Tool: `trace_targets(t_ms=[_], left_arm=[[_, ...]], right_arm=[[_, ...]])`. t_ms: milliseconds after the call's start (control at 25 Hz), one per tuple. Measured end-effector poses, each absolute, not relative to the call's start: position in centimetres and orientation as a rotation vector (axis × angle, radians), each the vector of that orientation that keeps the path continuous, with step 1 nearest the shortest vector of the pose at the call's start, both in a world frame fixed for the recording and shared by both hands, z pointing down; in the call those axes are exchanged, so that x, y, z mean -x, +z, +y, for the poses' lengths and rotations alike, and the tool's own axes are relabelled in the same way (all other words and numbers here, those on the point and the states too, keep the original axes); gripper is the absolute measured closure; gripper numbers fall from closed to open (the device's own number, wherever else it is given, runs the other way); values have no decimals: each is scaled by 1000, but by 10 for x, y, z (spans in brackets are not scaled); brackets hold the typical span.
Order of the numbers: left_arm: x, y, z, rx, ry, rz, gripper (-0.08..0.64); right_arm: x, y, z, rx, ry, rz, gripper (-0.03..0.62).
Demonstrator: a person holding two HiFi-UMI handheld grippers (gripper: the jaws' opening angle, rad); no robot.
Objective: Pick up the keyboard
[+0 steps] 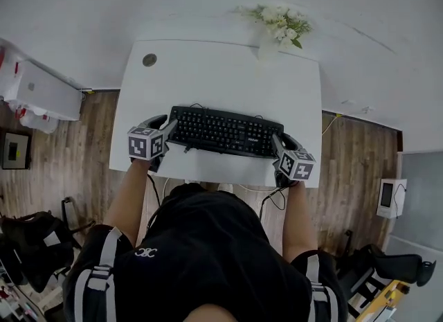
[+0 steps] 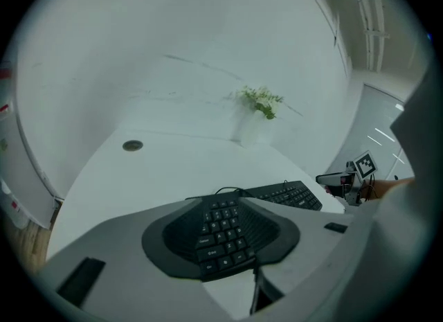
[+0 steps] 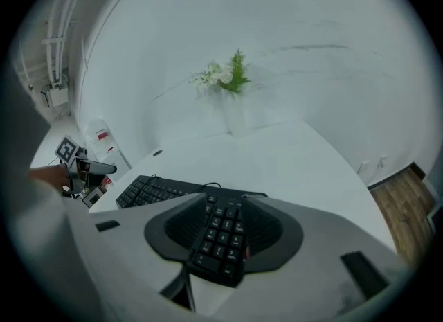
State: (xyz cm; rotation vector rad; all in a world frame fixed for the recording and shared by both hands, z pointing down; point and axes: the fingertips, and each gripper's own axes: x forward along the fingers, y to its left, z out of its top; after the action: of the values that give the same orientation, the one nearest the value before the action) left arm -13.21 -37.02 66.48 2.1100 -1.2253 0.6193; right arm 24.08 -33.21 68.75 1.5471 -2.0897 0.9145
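Observation:
A black keyboard lies across the near half of the white table, its cable trailing off the front edge. My left gripper is at the keyboard's left end and my right gripper at its right end, each with its marker cube towards me. In the left gripper view the keyboard's end sits between the two dark pads. The right gripper view shows the same with the other end. Both grippers are open around the keyboard, and no firm press of the pads shows.
A white vase of flowers stands at the table's far edge, right of centre. A round cable port is at the far left corner. Wooden floor and dark chairs surround the table.

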Motion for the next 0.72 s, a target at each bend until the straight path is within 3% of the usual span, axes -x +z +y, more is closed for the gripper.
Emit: trace_targets(t_ms=[360, 440, 720], left_arm=[[170, 740, -371, -1882, 653, -1129, 381], [171, 751, -370, -1848, 649, -1090, 347], [169, 766, -374, -1787, 578, -977, 339]], right_arm=[[-266, 730, -334, -1551, 1062, -1975, 380], [-267, 738, -334, -1541, 1090, -1953, 380], [-275, 759, -342, -1507, 1192, -1915, 370]])
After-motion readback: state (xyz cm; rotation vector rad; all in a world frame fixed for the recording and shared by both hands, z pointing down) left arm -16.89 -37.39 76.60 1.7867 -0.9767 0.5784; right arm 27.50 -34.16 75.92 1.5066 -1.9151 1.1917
